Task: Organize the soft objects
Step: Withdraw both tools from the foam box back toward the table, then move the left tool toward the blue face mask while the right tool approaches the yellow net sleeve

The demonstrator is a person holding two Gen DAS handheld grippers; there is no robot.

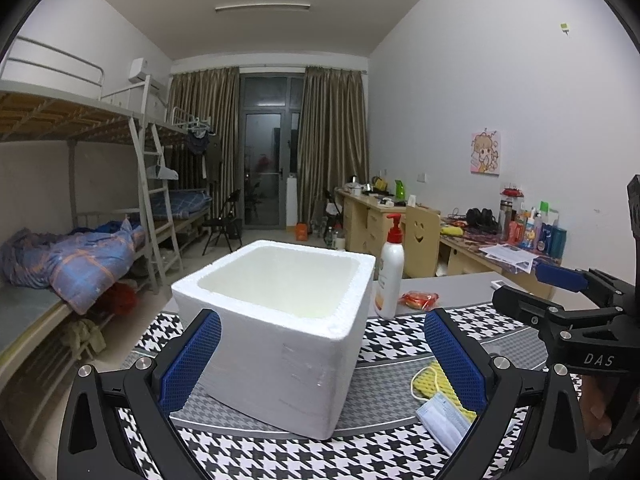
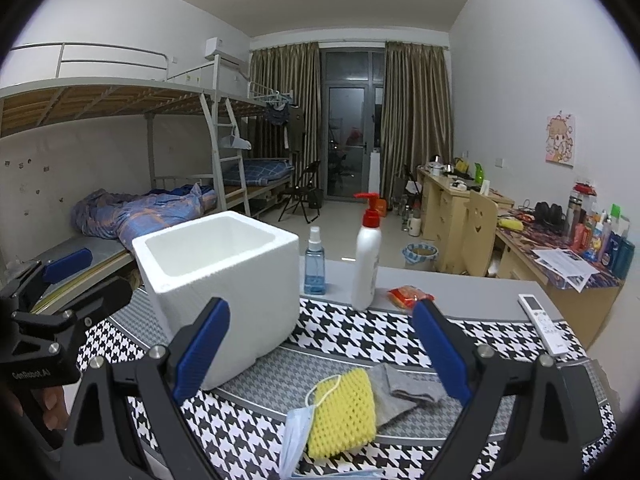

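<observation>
Houndstooth-clothed surface (image 2: 360, 336) bearing white foam box (image 2: 224, 280), yellow sponge (image 2: 344, 412), face mask (image 2: 296, 436) and grey sock (image 2: 404, 392) right of box, bunk beds (image 2: 120, 128) behind it, left tongs (image 1: 320, 360) and right tongs (image 2: 320, 352) held wide, nothing gripped.

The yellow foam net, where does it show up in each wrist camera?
Left wrist: yellow foam net, lower right, partly behind the left gripper's right finger.
Right wrist, bottom centre, overlapping a grey sock.
Shared landmark: white foam box.
</observation>
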